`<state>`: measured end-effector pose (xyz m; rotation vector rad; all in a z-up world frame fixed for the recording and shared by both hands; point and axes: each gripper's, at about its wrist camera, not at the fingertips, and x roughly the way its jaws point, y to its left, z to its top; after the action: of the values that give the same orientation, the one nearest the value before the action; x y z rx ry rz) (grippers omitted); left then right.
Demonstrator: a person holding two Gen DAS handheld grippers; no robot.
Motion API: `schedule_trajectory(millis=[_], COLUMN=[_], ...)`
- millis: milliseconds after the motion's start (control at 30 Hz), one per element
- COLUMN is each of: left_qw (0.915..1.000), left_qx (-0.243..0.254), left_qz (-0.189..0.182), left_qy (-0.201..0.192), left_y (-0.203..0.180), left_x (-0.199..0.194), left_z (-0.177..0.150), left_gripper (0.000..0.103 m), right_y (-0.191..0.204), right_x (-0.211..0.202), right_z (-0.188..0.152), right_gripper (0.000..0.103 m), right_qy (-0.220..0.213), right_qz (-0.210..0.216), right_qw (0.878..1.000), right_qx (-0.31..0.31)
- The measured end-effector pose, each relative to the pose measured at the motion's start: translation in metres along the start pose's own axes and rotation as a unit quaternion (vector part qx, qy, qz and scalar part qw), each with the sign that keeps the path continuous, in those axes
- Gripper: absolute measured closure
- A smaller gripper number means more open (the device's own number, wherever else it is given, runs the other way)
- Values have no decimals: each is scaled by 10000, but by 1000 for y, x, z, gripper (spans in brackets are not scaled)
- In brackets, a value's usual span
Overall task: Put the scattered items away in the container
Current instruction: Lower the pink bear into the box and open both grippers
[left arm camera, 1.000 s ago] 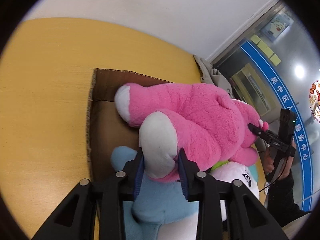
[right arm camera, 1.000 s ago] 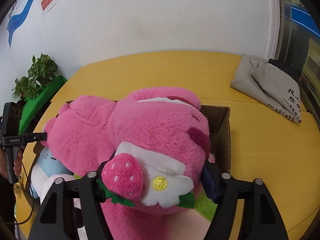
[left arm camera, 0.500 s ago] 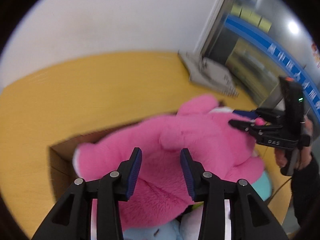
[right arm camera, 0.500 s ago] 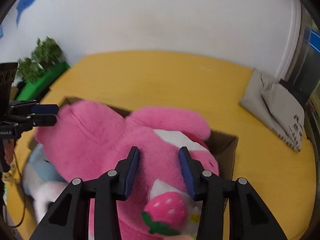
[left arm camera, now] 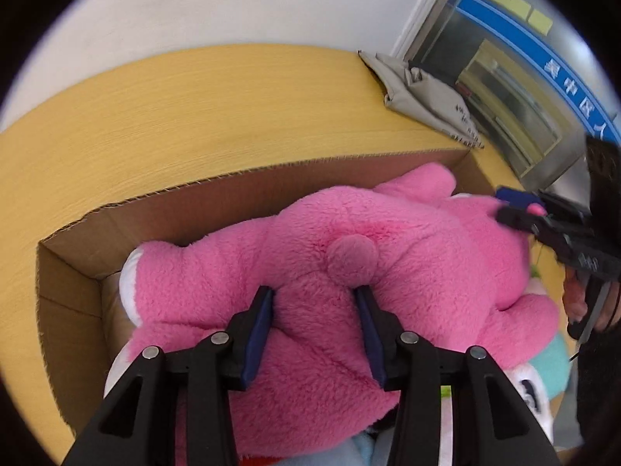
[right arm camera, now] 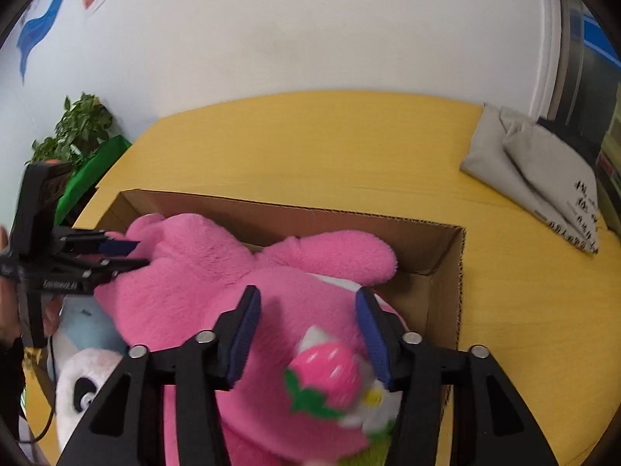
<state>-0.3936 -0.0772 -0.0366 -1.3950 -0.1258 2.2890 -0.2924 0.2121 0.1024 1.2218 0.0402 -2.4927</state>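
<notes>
Yellow wooden table (left arm camera: 194, 116), white wall (right arm camera: 310, 31), both hand-held grippers opening, holding nothing.

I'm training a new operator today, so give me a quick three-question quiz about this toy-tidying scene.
1. True or false: the pink plush toy lies in the cardboard box.
2. What lies folded on the yellow table beyond the box: A) grey bag, B) red towel, C) open book?
3. Fill in: a plush ____ is sewn on the pink toy beside a white flower.

Key:
1. True.
2. A, the grey bag.
3. Strawberry.
</notes>
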Motion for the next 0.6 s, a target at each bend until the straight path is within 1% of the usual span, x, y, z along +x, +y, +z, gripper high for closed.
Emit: schedule_trajectory(millis=[67,100,167,200,233,267,333,367,400,433,467,533,600], left_qw=[9999,9997,9994,9992,9991,9988,9985,9983,9978,9976,9973,9976,9977], left_qx=[-18,1,-9,-6,-9,-15,-46,-74,-118,-150,-179,-311,-438], left_qz=[21,68,55,54,124,209,198,193,180,179,180,175,181], left_qy=[-153,-247,-349,-384,-411,-436,-504,-552,-619,-656,-685,-596,-481], left_y=[-2,-3,-5,-6,-6,-5,-6,-2,2,5,7,11,12], left_x=[-20,-33,-53,-65,-75,-86,-108,-117,-127,-132,-136,-131,-122], left_z=[-4,-8,-22,-32,-44,-57,-86,-100,-118,-131,-143,-166,-185], left_gripper=[59,60,60,60,60,60,59,57,56,55,55,55,55], right_y=[13,18,24,25,25,25,26,29,34,40,47,61,71], right_x=[-9,-9,0,2,-3,-16,-49,-69,-86,-98,-108,-118,-119], right_z=[-7,-11,-22,-25,-28,-31,-36,-42,-50,-58,-69,-94,-120], right_gripper=[33,26,24,24,25,24,23,20,13,9,9,9,9], right_qy=[6,61,222,213,141,6,-339,-516,-647,-732,-776,-695,-615], right_qz=[78,48,-181,-270,-309,-238,60,238,331,345,367,437,313], right_qw=[9997,9994,9984,9980,9981,9988,9993,9983,9973,9966,9960,9958,9960], right_qx=[-229,-326,-496,-530,-514,-417,-177,-128,-135,-182,-252,-405,-560])
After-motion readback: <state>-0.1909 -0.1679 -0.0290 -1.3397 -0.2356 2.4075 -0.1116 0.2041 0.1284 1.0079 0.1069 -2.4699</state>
